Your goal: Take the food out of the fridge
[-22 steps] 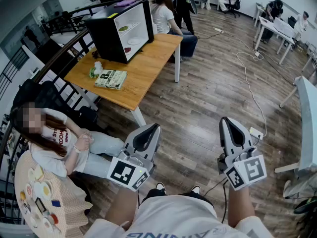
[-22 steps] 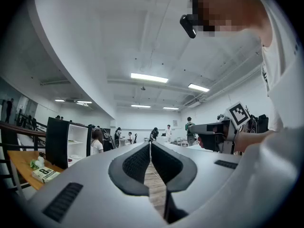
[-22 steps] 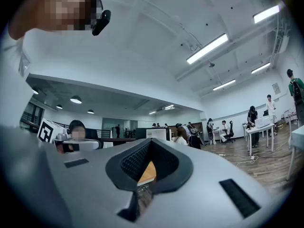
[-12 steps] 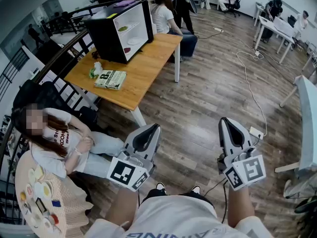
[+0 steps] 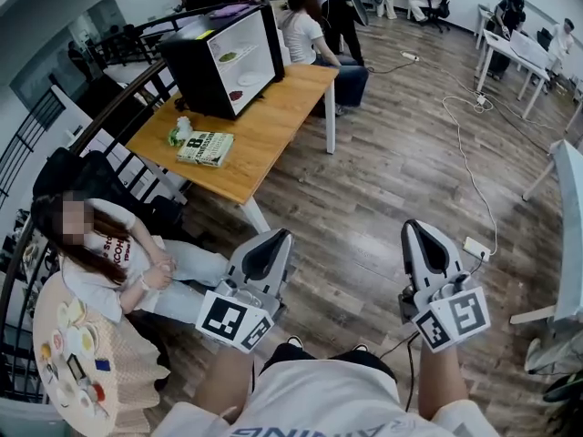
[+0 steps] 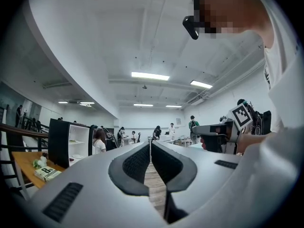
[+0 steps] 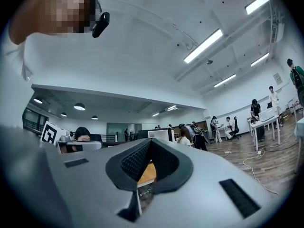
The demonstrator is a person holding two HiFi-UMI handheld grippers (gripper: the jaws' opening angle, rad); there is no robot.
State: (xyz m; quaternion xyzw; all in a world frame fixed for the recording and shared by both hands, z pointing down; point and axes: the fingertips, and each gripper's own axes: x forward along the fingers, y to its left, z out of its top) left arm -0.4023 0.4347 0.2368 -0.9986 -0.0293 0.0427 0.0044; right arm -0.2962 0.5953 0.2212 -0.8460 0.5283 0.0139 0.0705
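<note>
Both tongs are clenched, with nothing between the jaws: left gripper (image 5: 276, 237) and right gripper (image 5: 415, 228), held about level over the wood floor. The small black fridge (image 5: 187, 71) is seen on the wooden table (image 5: 273, 126), white interior showing, well apart from both grippers. Food (image 5: 228, 55) is set on its shelves, possibly something green above and red below; too small to be told.

Risks judged:
- The seated person (image 5: 109, 262) could be brushed on the approach.
- Plates could be knocked if the jaws are not opened before the shelf is reached.

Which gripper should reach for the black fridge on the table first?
Left, probably. The left gripper is on the same side as the fridge; the right gripper is farther over. Both are shut, empty and far from it.
</note>
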